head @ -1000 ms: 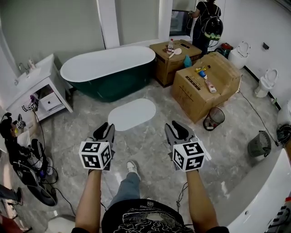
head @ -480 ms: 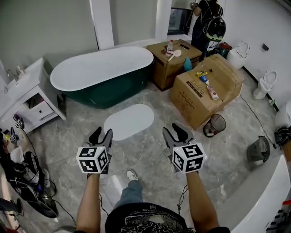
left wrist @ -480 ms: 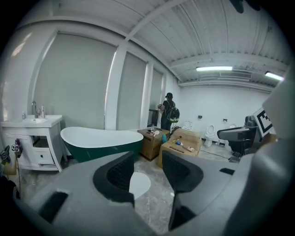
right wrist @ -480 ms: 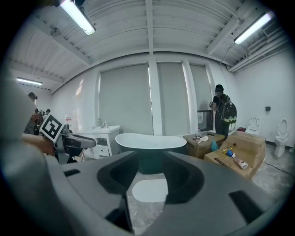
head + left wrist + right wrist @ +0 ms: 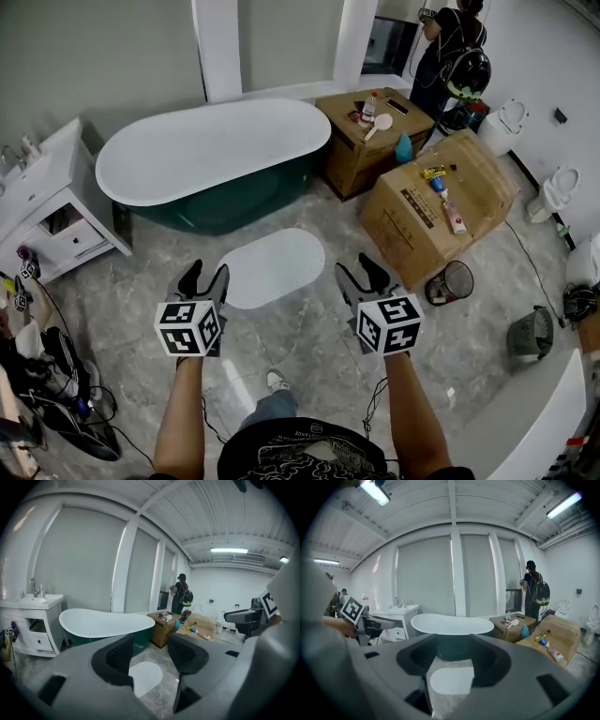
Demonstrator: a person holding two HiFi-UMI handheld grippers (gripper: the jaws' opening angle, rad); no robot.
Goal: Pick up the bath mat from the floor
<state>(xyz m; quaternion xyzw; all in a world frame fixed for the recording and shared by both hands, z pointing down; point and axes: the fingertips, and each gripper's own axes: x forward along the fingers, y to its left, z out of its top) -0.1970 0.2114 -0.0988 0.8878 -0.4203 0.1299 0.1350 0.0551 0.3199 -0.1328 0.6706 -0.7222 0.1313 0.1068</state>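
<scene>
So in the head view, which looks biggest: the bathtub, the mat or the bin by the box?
1. bathtub, biggest by far
2. mat
3. bin, smallest

The bathtub is farthest from the camera and still looks biggest, so the order is safe.

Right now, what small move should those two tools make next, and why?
Probably lower the left gripper and right gripper to the bath mat: it lies flat on the floor, untouched, and both sets of jaws have just been opening, empty.

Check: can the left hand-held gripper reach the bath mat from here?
Probably yes. The left hand-held gripper hangs above the floor, short of the bath mat, and only bare floor lies between them. Its jaws have just been opening, with nothing held; it needs to come down.
</scene>
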